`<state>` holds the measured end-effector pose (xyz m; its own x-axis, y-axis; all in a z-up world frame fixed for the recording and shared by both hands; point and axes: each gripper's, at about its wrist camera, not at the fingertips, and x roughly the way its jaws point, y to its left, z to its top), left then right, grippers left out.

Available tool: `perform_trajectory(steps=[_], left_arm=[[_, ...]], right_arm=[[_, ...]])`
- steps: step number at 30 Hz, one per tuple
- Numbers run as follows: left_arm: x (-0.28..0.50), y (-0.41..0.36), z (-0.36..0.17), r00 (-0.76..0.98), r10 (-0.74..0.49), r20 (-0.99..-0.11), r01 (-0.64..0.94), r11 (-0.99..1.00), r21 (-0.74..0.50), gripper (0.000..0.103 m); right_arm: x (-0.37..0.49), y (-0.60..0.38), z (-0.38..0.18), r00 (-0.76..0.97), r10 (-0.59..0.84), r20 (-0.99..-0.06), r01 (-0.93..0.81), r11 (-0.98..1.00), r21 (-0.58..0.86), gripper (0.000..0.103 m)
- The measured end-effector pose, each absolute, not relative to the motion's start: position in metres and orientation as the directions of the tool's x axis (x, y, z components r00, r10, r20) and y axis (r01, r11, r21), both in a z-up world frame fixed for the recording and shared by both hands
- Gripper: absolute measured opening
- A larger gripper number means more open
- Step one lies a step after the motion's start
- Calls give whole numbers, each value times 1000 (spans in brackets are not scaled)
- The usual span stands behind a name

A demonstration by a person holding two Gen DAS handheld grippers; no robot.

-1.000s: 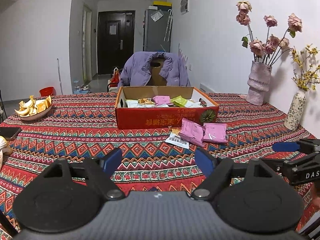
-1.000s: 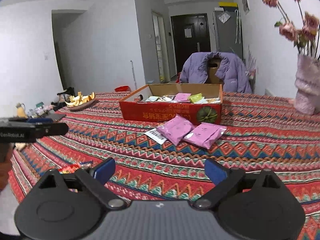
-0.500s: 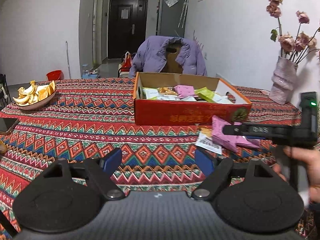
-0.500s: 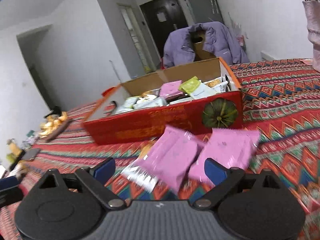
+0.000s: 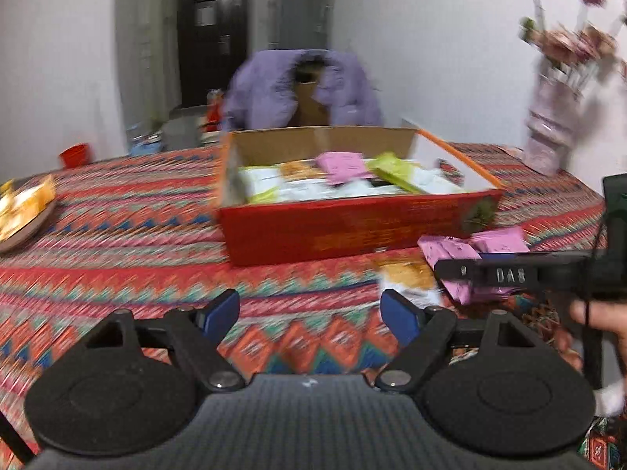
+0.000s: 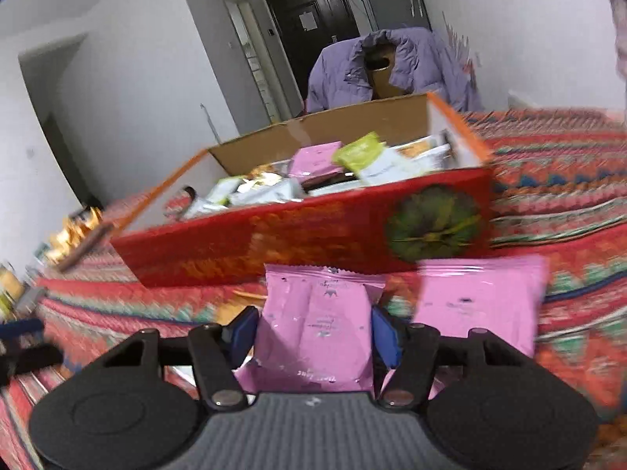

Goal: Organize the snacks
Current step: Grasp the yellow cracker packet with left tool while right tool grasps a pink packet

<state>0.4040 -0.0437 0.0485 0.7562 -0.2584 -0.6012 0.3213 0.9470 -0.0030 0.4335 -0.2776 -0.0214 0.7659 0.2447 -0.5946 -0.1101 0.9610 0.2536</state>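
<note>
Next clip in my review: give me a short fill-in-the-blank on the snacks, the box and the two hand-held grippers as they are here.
1. The packet between the right hand-held gripper fingers is ____ in colour.
2. The left hand-held gripper holds ____.
3. The front wall of the snack box is ____ in colour.
4. The second pink packet lies on the ____.

Missing words: pink; nothing; red; tablecloth
</note>
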Motion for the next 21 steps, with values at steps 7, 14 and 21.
perform_trajectory(steps=[7, 14, 21], left_arm=[[447, -129, 15, 675, -285, -681, 474, 874, 104, 81], [459, -150, -7, 687, -256, -680, 438, 893, 105, 55], [440, -154, 4, 686, -260, -680, 468, 873, 138, 42]], right_arm=[[402, -311, -15, 772, 172, -612, -79, 981, 176, 61], [391, -309, -19, 759, 144, -635, -118, 989, 84, 61], [387, -311, -21, 747, 174, -642, -161, 984, 80, 60]])
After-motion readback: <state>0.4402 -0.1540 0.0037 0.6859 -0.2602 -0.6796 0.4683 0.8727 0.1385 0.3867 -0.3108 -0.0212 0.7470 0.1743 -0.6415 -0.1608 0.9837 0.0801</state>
